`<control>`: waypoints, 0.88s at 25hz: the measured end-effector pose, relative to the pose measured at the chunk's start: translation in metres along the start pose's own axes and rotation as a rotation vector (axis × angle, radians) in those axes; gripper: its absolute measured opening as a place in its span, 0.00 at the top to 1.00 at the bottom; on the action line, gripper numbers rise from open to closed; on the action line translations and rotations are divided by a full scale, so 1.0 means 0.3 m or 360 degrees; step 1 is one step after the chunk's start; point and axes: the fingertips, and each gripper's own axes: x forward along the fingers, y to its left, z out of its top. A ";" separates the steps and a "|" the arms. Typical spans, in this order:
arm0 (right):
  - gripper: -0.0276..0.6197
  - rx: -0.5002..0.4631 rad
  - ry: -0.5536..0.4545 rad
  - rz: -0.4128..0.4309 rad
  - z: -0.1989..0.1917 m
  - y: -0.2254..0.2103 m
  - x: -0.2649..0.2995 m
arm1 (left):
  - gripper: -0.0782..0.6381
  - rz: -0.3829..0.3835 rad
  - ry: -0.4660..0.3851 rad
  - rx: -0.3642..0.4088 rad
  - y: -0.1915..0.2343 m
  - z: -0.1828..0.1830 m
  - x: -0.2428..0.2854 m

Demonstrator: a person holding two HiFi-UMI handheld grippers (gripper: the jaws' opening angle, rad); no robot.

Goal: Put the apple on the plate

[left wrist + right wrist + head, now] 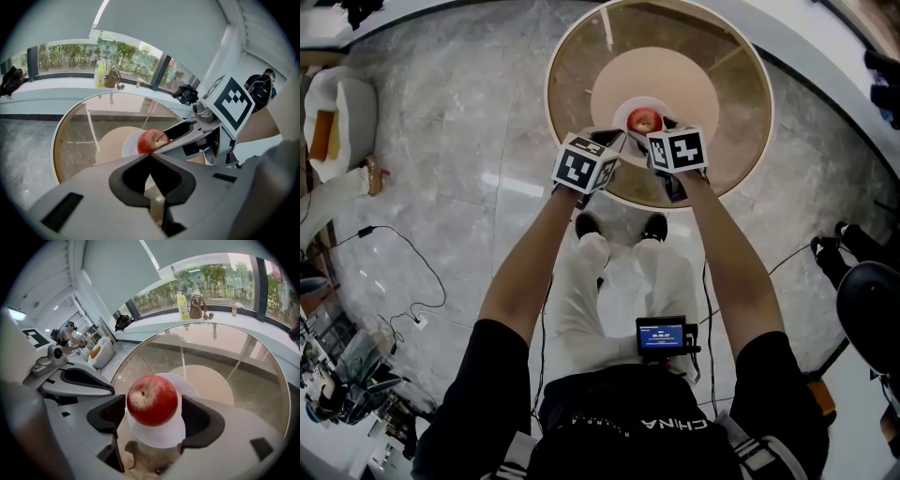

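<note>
Although both grippers crowd its near edge, the round glass table with a tan rim (572,56) fills the upper middle of the head view, and its round beige base (684,70) shows through the top. Grey veined marble floor (441,159) surrounds it, crossed by thin black cables (412,258). A cream armchair (342,108) stands far left, and a black chair (867,314) is cut off at the right. Beyond the table's far edge a long white window sill (145,326) carries a yellow-green bottle (182,305) and a brown bag (197,308), with trees outside.

Between the table's centre and its near edge lies the small round white plate (154,436). The red apple (152,399) sits over the plate's middle, between the jaws of the right gripper (153,412). One pad is against its skin and the other just beside it, so the grip reads as closed on the fruit. Whether the apple's underside touches the plate cannot be told. The left gripper (151,158) hovers just beside, jaws together on nothing, and its body hides the apple's underside in its own view.
</note>
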 end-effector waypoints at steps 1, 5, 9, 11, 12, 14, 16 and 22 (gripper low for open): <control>0.39 0.0012 0.0004 0.0002 0.000 0.002 -0.010 | 0.87 -0.0001 -0.0001 0.0002 -0.002 0.006 -0.010; 0.39 0.0048 0.0027 0.0009 0.005 0.030 -0.092 | 0.87 0.0010 0.0009 -0.0001 -0.016 0.044 -0.086; 0.39 0.0040 0.0038 -0.0012 0.026 0.088 -0.282 | 0.87 0.0011 0.0018 0.0016 -0.098 0.110 -0.246; 0.39 0.0045 0.0013 -0.0005 0.060 0.135 -0.410 | 0.87 0.0011 0.0014 0.0032 -0.157 0.159 -0.352; 0.39 0.0045 -0.0014 0.0006 0.087 0.163 -0.481 | 0.87 0.0014 0.0010 0.0042 -0.189 0.188 -0.407; 0.40 0.0041 -0.0080 0.0037 0.142 0.232 -0.629 | 0.87 0.0014 0.0002 0.0054 -0.259 0.239 -0.519; 0.46 0.0032 -0.0137 0.0030 0.182 0.306 -0.775 | 0.87 0.0000 0.0009 0.0077 -0.340 0.260 -0.625; 0.86 -0.0010 -0.0264 -0.0050 0.220 0.451 -1.100 | 0.87 0.0007 -0.0041 0.0077 -0.528 0.291 -0.863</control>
